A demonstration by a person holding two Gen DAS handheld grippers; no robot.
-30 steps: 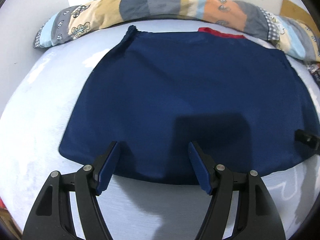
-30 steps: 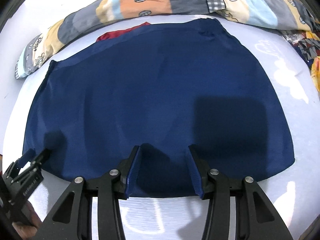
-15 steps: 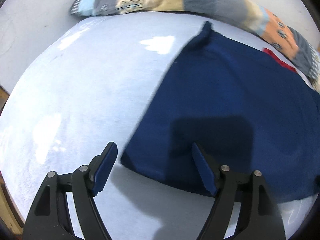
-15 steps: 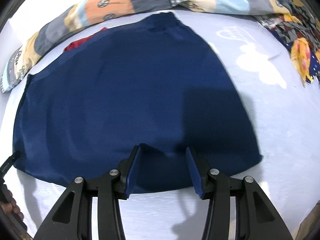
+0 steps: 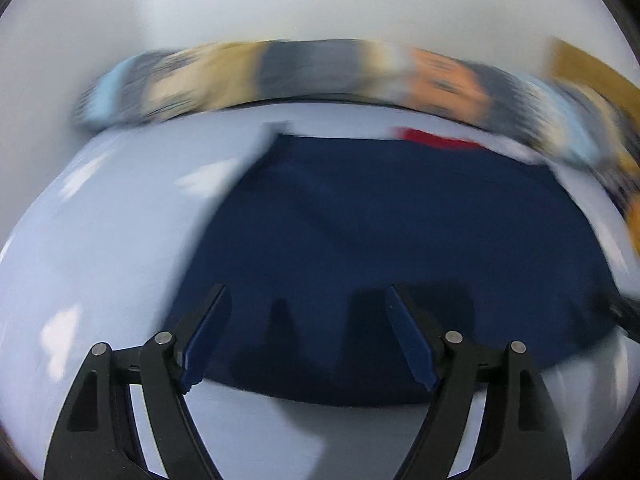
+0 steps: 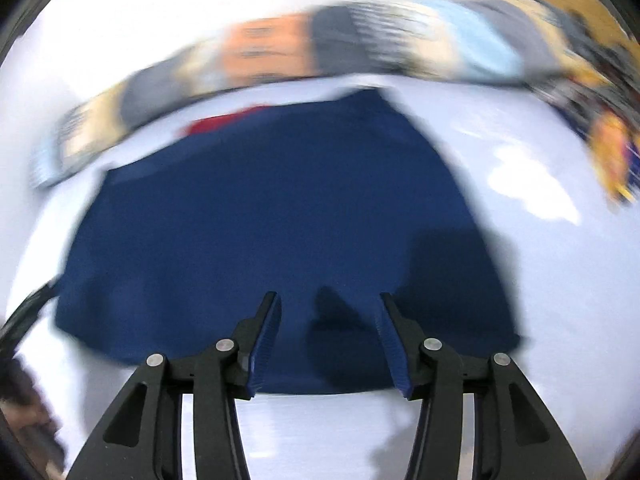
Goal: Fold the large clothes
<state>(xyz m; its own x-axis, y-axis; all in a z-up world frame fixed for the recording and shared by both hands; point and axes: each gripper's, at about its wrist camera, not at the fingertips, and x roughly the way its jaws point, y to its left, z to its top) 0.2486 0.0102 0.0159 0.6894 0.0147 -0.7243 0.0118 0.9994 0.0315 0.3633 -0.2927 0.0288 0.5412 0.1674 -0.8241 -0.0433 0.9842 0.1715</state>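
Note:
A navy blue garment (image 5: 400, 248) lies flat on the pale bed sheet (image 5: 100, 260), with a red edge (image 5: 436, 140) showing at its far side. It also shows in the right wrist view (image 6: 280, 232). My left gripper (image 5: 308, 320) is open and empty, hovering over the garment's near hem toward its left side. My right gripper (image 6: 328, 328) is open and empty over the near hem toward the right side. Both views are motion-blurred. The right gripper's tip (image 5: 624, 308) shows at the left view's right edge; the left gripper (image 6: 28, 304) shows at the right view's left edge.
A long patchwork pillow (image 5: 320, 68) lies along the far side of the bed against the white wall, also in the right wrist view (image 6: 360, 44). Patterned colourful fabric (image 6: 612, 148) lies at the far right. Bare sheet (image 6: 560, 280) surrounds the garment.
Both grippers swung outward toward the garment's side corners half a second ago, then swung back to face its middle. Both stayed open and empty. The garment has not moved.

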